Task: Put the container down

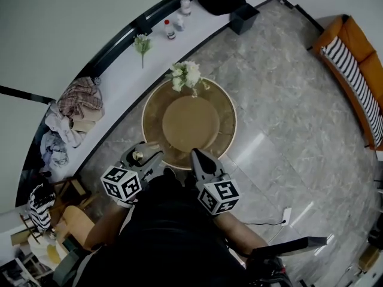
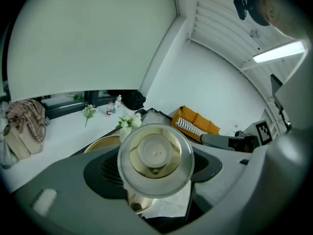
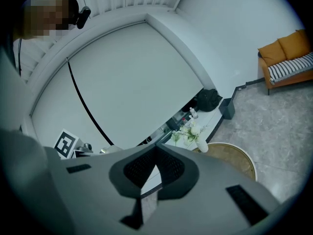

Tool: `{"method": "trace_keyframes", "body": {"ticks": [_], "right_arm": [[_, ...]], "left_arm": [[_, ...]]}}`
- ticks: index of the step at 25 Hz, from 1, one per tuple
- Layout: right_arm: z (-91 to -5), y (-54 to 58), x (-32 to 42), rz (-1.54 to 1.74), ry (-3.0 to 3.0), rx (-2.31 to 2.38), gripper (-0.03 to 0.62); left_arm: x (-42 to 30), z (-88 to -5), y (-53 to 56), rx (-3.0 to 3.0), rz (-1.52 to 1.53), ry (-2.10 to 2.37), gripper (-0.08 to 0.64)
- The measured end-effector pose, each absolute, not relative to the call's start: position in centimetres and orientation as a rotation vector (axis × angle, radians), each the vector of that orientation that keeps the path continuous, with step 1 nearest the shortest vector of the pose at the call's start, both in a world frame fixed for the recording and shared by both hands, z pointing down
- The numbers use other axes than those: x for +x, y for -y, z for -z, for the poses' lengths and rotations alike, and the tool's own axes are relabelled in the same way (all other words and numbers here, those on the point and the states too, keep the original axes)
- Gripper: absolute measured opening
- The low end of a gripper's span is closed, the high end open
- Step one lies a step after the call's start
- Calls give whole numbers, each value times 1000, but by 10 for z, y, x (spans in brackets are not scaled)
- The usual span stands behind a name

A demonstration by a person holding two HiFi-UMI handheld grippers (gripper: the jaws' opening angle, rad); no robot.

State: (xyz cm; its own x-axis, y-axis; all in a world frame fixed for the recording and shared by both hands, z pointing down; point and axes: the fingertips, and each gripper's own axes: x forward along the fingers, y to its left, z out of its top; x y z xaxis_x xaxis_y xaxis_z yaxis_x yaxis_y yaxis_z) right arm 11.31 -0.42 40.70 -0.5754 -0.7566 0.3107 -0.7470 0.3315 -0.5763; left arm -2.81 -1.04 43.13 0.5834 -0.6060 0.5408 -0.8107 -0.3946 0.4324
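A: Head view first. Anything on the left?
B: Yes, the left gripper (image 1: 146, 155), clamped on a clear round glass container (image 1: 139, 156), right at the near rim of the round brown worktop (image 1: 191, 124). Cannot tell whether touching that rim.
A: And on the right?
B: There, the right gripper (image 1: 195, 154), pinched closed with nothing in it, tip just at the same rim. At the far rim, white flowers in a vase (image 1: 185, 75).
A: Now the left gripper view?
B: Round end of the container facing the camera, squeezed between both jaws. Behind it the flowers, a bit of the worktop and an orange sofa with a striped cushion (image 2: 195, 122).
A: And the right gripper view?
B: Jaws pressed together at the tips, nothing between. Past them the flowers, the worktop and a grey stone floor (image 3: 274, 126).
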Motion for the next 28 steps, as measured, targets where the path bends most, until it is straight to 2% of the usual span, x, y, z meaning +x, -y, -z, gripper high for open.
{"method": "trace_keyframes", "body": {"ticks": [7,12,28], "right_arm": [[-431,18,106,1140,-2535,-1540,6],[-447,26,100,1180,-2474,-1642,8],[-520,52,97,1327,-2342,-1757,6]], "left_arm": [[-69,-471,41,2110,-488,1170,342],[-85,-493,59,2232,-666,1144,342],[-91,-587,101,2305,-942,1054,342]]}}
